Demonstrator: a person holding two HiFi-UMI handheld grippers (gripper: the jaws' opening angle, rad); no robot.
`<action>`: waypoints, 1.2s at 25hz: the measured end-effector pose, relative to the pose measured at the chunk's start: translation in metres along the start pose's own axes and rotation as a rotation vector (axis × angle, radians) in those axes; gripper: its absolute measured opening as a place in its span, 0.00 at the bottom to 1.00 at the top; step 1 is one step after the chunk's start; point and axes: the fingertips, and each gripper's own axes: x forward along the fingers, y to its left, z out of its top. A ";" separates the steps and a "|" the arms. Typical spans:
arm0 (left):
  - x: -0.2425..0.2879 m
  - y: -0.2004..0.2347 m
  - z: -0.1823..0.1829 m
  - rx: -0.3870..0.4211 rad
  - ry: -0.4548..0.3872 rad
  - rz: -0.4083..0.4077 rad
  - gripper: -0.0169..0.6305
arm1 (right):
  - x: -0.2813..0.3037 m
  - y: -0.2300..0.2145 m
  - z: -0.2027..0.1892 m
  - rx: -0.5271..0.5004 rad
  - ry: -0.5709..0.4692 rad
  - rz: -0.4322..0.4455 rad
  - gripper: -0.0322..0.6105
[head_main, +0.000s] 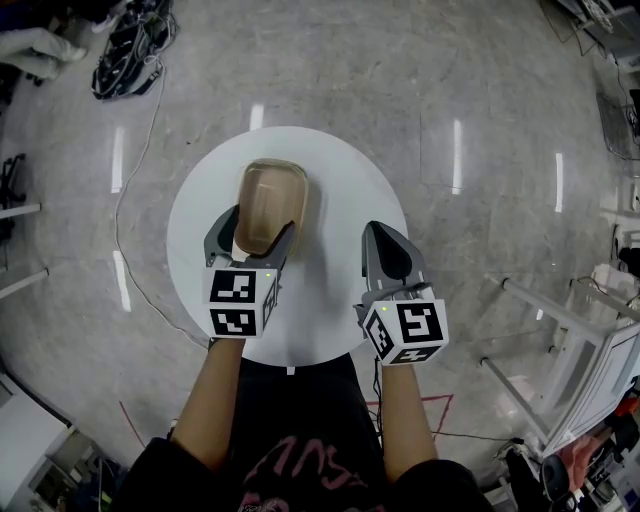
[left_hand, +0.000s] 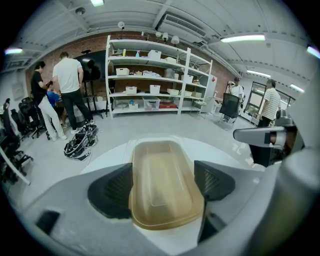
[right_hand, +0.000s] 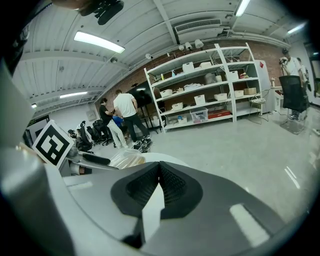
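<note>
Position: the oblong amber translucent plastic container (head_main: 272, 195) lies on the round white surface (head_main: 330, 310). The left hand-held gripper (head_main: 258, 224) straddles its near end, jaws spread wide, pads against both sides. The right hand-held gripper (head_main: 383, 238) is pressed together, empty, nearby.

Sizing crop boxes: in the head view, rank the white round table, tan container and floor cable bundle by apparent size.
1. white round table
2. tan container and cable bundle: about alike, and the bundle lies farther off, so unranked.
</note>
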 end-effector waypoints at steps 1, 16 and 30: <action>-0.001 0.000 0.000 0.000 -0.002 0.001 0.62 | 0.000 0.000 0.001 -0.001 -0.001 0.001 0.06; -0.016 -0.002 0.009 -0.005 -0.052 0.007 0.62 | -0.006 0.006 0.004 -0.016 -0.014 0.017 0.06; -0.042 -0.004 0.024 -0.011 -0.126 0.027 0.62 | -0.018 0.017 0.015 -0.032 -0.036 0.039 0.06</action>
